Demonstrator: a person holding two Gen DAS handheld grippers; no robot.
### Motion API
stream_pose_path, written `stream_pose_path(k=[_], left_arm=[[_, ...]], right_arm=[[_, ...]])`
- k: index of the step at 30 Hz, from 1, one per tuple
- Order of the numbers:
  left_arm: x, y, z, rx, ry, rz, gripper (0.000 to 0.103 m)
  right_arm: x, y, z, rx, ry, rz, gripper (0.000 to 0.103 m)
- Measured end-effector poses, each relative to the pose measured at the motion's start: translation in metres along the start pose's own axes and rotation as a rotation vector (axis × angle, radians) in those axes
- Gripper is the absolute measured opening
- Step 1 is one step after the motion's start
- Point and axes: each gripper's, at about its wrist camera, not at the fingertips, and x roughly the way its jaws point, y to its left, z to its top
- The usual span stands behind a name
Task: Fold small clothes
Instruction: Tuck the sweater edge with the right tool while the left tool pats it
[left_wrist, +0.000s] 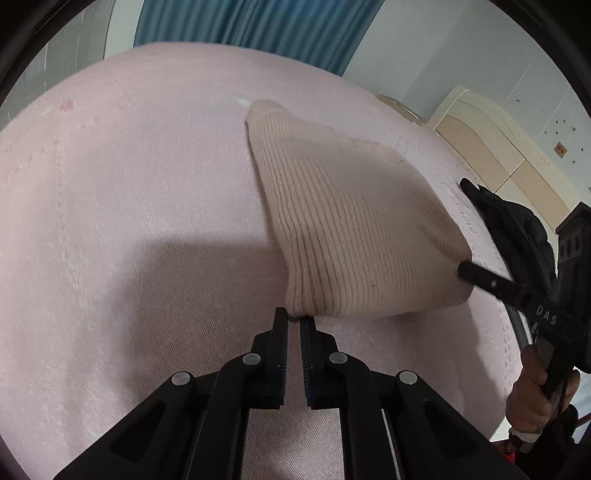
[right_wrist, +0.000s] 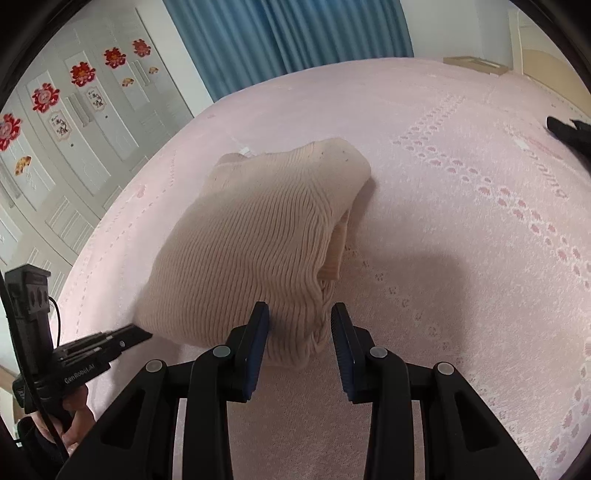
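Fingers on the left gripper (left_wrist: 294, 320) are pinched on the near corner of the beige knit sweater (left_wrist: 343, 221) on the pink bedspread (left_wrist: 129, 221). Right gripper (right_wrist: 300, 314) straddles its other near corner, unclamped. Soft, floppy, light knit, so grab 2 corners.

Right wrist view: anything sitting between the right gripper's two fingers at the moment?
Yes. In the right wrist view the near corner of the beige knit garment bunches between the right gripper fingers; the jaws stand apart, pads not pressing it.
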Motion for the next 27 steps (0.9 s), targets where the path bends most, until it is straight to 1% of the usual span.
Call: stream_pose_path(k=[3,6,8,9,10,12,14,17,18,19,20,22,23,24,25,27], left_arm=[[-0.003,0.004,-0.002,-0.007,0.009,-0.006,0.008],[-0.011,0.013,-0.004,-0.024,-0.002,0.032,0.008],[-0.015,0.018,0.000,-0.039,-0.011,0.034,0.012],[-0.017,0.020,0.003,-0.041,-0.018,0.039,0.016],[-0.018,0.020,0.008,-0.039,-0.027,0.046,0.023],[-0.018,0.019,0.019,-0.042,-0.046,0.041,0.029],[-0.018,0.016,0.032,-0.048,-0.068,0.020,0.030],[-0.013,0.009,0.049,-0.046,-0.084,0.004,0.034],[-0.010,0.007,0.055,-0.043,-0.087,-0.001,0.034],[-0.007,0.005,0.059,-0.037,-0.087,-0.003,0.034],[-0.004,0.002,0.062,-0.030,-0.087,-0.003,0.034],[0.001,-0.006,0.069,-0.005,-0.090,-0.003,0.034],[0.003,-0.008,0.071,0.006,-0.094,-0.001,0.034],[0.004,-0.010,0.072,0.015,-0.095,0.004,0.034],[0.007,-0.011,0.072,0.022,-0.092,0.019,0.035],[0.016,-0.014,0.071,0.033,-0.069,0.034,0.035]], right_arm=[[-0.005,0.000,0.007,-0.014,-0.031,-0.010,0.034],[-0.009,-0.002,0.017,-0.015,-0.072,-0.028,0.034],[-0.006,-0.005,0.026,-0.009,-0.082,-0.032,0.034],[-0.003,-0.007,0.031,-0.002,-0.085,-0.029,0.034],[0.001,-0.009,0.036,0.006,-0.086,-0.026,0.034],[0.011,-0.012,0.044,0.027,-0.083,-0.026,0.034],[0.023,-0.015,0.048,0.062,-0.066,-0.017,0.034],[0.045,-0.022,0.052,0.134,-0.019,-0.001,0.034],[0.049,-0.022,0.053,0.139,-0.013,0.010,0.032],[0.052,-0.021,0.055,0.134,-0.013,0.021,0.021],[0.051,-0.019,0.055,0.123,-0.022,0.024,0.016],[0.042,-0.013,0.057,0.064,-0.085,0.026,0.013],[0.035,-0.014,0.055,0.057,-0.127,0.039,0.013],[0.032,-0.016,0.055,0.065,-0.143,0.045,0.013],[0.034,-0.019,0.054,0.077,-0.136,0.035,0.013],[0.053,-0.023,0.051,0.090,-0.059,-0.032,0.013]])
